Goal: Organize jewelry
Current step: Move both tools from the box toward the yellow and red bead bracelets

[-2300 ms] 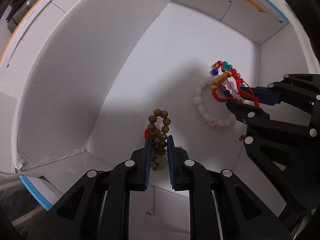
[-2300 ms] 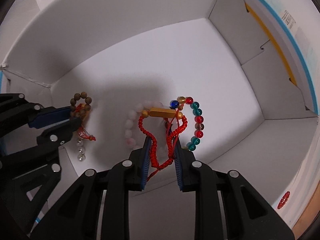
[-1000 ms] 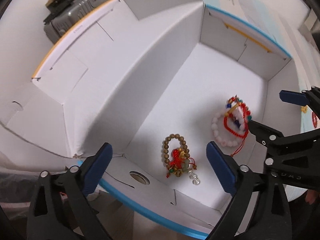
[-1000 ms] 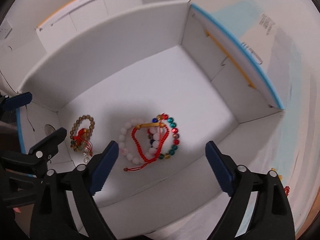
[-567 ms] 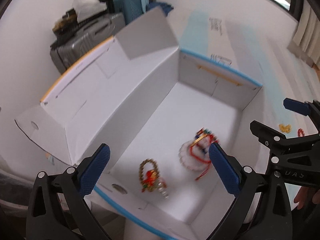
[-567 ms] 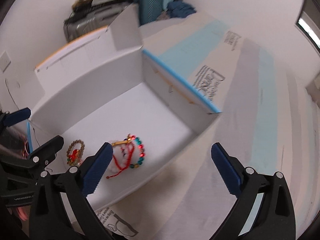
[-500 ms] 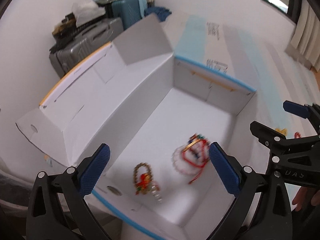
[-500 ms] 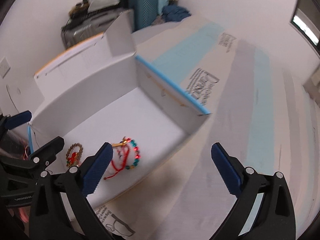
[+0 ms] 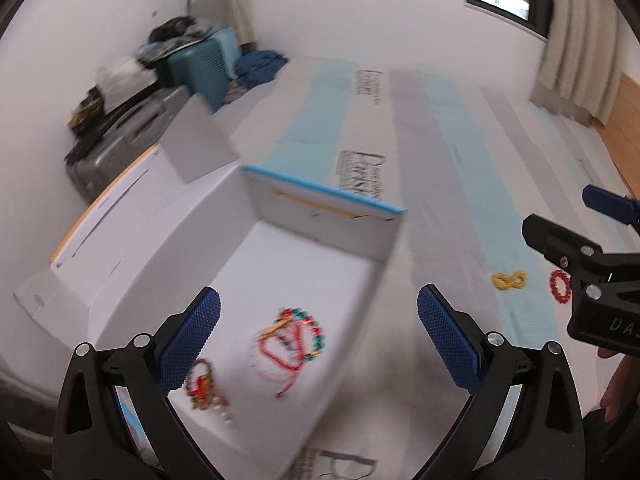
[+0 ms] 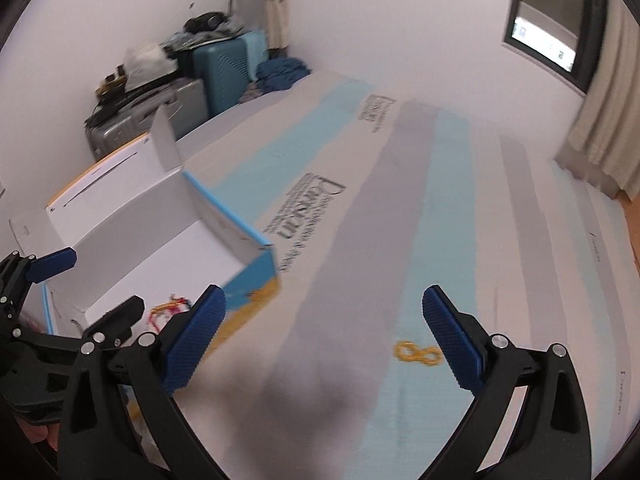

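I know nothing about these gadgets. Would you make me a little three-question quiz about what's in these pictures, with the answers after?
1. True or false: the left gripper is holding a bracelet.
2. Where does the yellow bracelet lie: A) inside the white box, B) on the striped mat, C) between closed jaws?
3. Fill in: a red bead bracelet lies beside the yellow one, outside the ____.

Key
1. False; its jaws stand wide apart with nothing between the pads.
2. B.
3. box.
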Available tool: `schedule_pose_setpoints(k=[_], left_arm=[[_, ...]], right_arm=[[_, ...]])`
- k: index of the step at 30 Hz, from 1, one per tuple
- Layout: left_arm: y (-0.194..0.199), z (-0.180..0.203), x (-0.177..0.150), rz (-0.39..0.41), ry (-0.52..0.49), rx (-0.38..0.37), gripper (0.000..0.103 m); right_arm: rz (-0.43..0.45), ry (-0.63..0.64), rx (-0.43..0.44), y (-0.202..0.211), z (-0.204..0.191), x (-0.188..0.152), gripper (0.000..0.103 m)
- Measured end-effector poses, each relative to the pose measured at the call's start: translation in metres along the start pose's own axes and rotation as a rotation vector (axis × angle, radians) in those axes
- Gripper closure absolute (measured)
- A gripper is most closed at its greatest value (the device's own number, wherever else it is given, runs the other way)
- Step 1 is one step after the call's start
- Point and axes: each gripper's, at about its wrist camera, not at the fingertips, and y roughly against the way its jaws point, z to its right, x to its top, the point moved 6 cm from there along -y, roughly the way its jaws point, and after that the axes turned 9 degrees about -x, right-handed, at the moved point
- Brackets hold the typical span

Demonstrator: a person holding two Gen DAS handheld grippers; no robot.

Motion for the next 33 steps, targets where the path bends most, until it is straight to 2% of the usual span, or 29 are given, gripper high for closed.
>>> schedule_pose_setpoints(k=[7, 17, 25, 33], left_arm=[[-0.017, 0.068, 0.013, 0.008, -0.073, -0.049, 0.006], [-0.06, 0.15, 0.022, -0.008, -0.167, -0.12, 0.006], [-0.113, 0.199, 0.014, -0.048, -0.215, -0.177, 0.006], [-0.161, 0.236, -0.002, -0.097, -0.256, -0.224, 0.006]], right_arm=[[0.001, -0.066, -0.051, -0.001, 0.071, -0.012, 0.008], [-0.044, -0.153, -0.116, -0.027, 0.163, -0.043, 0.008], [-0.118, -0.213, -0.147, -0.066, 0.218, -0.08, 0.008], [-0.187, -0.237, -0.152, -0.103, 0.246, -0.114, 0.008]])
